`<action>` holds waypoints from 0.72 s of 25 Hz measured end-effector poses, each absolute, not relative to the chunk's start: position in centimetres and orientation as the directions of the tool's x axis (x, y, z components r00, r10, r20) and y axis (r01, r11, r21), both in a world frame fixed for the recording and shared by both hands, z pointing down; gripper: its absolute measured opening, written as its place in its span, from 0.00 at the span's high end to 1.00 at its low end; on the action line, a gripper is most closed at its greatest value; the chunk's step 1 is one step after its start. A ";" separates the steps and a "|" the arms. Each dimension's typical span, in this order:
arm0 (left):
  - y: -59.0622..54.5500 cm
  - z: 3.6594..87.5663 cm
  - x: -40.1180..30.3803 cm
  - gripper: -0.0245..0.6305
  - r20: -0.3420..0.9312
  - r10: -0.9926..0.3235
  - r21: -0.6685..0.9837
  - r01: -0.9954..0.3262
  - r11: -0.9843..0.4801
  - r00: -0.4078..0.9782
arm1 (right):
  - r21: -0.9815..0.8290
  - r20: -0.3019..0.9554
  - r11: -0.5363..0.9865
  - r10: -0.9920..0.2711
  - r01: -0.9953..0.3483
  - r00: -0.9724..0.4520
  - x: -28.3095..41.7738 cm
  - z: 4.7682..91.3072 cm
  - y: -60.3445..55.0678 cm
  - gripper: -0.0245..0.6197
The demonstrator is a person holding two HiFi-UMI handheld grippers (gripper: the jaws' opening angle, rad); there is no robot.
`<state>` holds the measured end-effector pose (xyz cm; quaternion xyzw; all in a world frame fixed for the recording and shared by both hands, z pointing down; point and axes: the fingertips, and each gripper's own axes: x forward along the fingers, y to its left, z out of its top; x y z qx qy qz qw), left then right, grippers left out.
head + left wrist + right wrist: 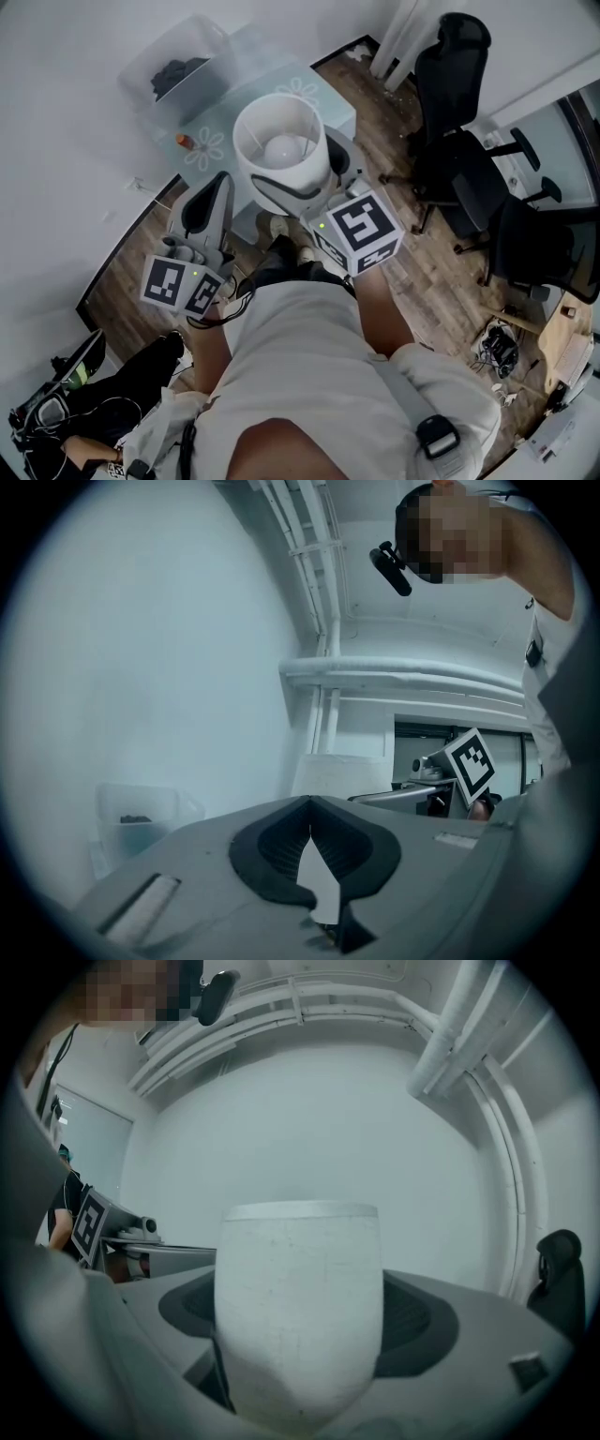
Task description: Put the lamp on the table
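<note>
1. The right gripper was clenched on the lamp. Its jaws were spread wide, and the dark pads pressed against either side of the white shade, low down.
2. The lamp stood upright in that grip, clear of the table. The open top of the shade faced the head camera, and the bulb showed inside. Seen from above, the lamp hung over the near edge of the table, toward its right corner.
3. The left gripper was closed on nothing — its pads met at the tips. It was held left of the lamp and apart from it, beside the table's near edge.
4. Each gripper carried its marker cube toward the person: the right one just below the lamp, the left one lower and further left.
5. The table had a glass top printed with pale flowers. A clear plastic box holding something dark sat at its far left corner, and a small orange thing lay by the left edge.
6. Black office chairs stood on the wood floor, well apart from the table on the right.
</note>
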<state>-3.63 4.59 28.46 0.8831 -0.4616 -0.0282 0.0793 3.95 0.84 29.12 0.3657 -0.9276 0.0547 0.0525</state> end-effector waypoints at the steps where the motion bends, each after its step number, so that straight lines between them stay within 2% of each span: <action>1: 4.1 28.5 -3.8 0.96 0.024 -0.820 0.167 -0.811 -0.561 0.572 | -0.063 0.139 0.725 -0.674 -0.685 -0.726 3.8 29.3 0.3 0.23; 18: -4.9 29.5 -6.0 0.96 0.040 -0.811 0.185 -0.802 -0.567 0.583 | -0.077 0.160 0.718 -0.676 -0.692 -0.719 1.5 30.2 -8.4 0.23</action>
